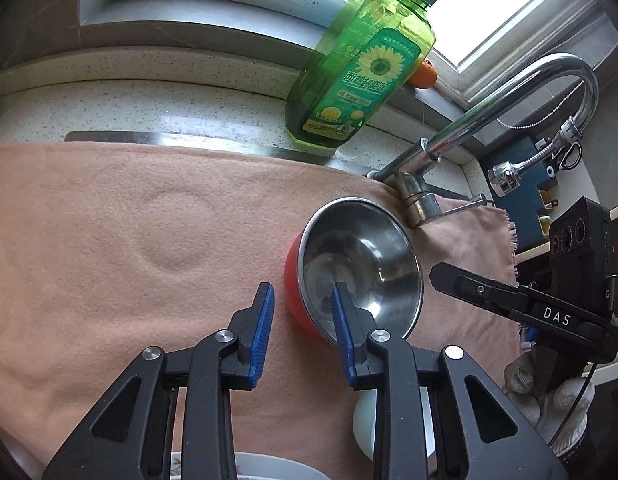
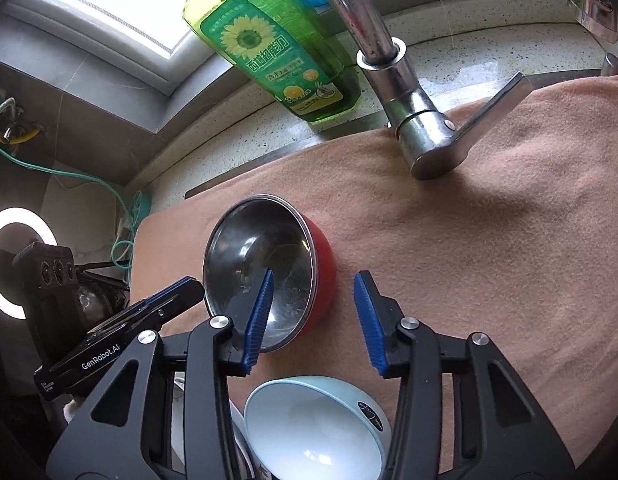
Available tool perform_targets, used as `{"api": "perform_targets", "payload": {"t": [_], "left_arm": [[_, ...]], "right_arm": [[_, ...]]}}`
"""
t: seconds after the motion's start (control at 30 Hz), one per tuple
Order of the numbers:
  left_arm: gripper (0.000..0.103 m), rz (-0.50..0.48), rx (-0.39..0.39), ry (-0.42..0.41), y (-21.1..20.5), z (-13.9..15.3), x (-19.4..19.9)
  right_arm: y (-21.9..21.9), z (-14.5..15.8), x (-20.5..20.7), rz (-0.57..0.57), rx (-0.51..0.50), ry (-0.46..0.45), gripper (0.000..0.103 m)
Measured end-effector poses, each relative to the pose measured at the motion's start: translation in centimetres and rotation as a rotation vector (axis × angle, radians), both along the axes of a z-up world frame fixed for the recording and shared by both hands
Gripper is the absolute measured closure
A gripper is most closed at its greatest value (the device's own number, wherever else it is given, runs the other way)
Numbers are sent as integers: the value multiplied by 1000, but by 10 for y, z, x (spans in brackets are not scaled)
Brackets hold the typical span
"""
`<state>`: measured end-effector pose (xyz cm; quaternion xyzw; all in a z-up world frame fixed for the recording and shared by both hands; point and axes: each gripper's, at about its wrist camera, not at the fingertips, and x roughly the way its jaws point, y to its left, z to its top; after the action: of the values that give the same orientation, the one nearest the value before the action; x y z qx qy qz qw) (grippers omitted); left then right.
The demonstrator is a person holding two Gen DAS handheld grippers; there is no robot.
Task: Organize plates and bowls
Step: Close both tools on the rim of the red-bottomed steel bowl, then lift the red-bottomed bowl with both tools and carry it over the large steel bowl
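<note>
Straddling red bowl (image 1: 305, 280) rim – L claw (image 1: 303, 308) and R claw (image 2: 314, 300) wide, towel (image 1: 109, 240) bare leftward.

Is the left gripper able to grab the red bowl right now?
Probably yes. The left gripper is open, and the red bowl sits right in front of it on the towel, with nothing between them.

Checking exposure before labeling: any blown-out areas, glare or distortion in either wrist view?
Left wrist: window blown out white, faucet bends with fisheye warp, bright reflections inside the steel bowl. Right wrist: window clipped too, ring light glows at left edge, soft glare in the blue bowl; both sharp, corners vignetted.
</note>
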<state>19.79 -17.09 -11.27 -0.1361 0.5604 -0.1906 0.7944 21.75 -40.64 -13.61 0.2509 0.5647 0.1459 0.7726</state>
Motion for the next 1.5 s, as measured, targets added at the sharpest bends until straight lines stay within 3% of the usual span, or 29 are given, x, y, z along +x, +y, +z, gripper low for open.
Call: {"api": "perform_targets", "payload": {"t": [0.43,1.0,1.5], "left_arm": [[91,-24,20,30,-8,-13,8],[91,-31,25,-20,-3,6,-5],[91,6,-7,-103,38,45,-51]], "right_arm": [[12,-10,11,41,-9,28,92],[25,18,-1,61,-41,-13,93],[63,68,-50,120,-46,-95,93]]}}
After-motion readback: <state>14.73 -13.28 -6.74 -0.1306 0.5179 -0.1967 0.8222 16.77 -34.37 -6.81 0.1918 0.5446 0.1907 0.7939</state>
